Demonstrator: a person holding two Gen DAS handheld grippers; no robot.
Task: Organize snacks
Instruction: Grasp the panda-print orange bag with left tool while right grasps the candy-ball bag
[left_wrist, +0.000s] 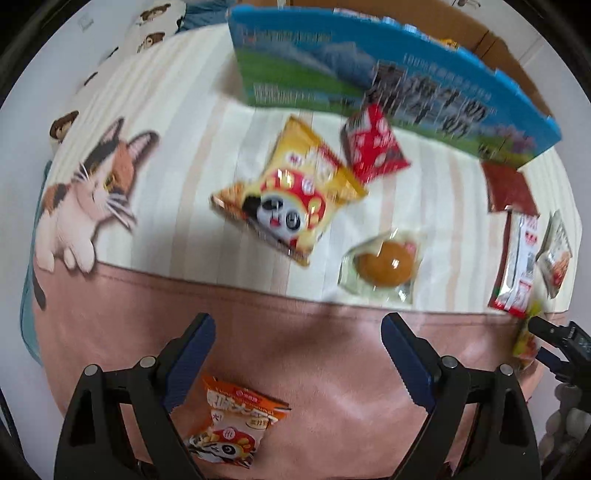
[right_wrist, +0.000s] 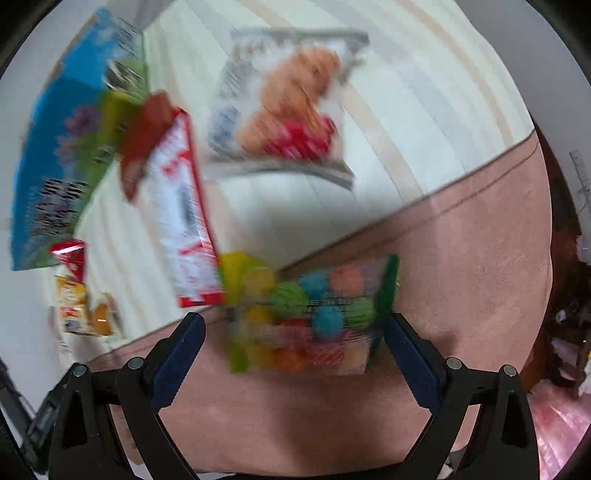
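Note:
My left gripper (left_wrist: 299, 354) is open and points down at the pink band of the bed cover. An orange panda snack pack (left_wrist: 236, 424) lies just below, by its left finger. Ahead lie a yellow panda snack bag (left_wrist: 291, 192), a red pack (left_wrist: 373, 144) and a wrapped brown egg (left_wrist: 382, 262). My right gripper (right_wrist: 295, 350) is open, and a colourful candy bag (right_wrist: 306, 317) lies between its fingertips with the pads apart from it. A white-and-red pack (right_wrist: 181, 221) and a croissant pack (right_wrist: 288, 107) lie beyond. The views are blurred.
A tall blue box (left_wrist: 388, 81) stands at the back with a cardboard box (left_wrist: 491, 40) behind it. A dark red pack (left_wrist: 508, 188) lies by its right end. The bed cover (left_wrist: 147, 184) is cream-striped with a cat print. Pillows (left_wrist: 155, 22) sit far left.

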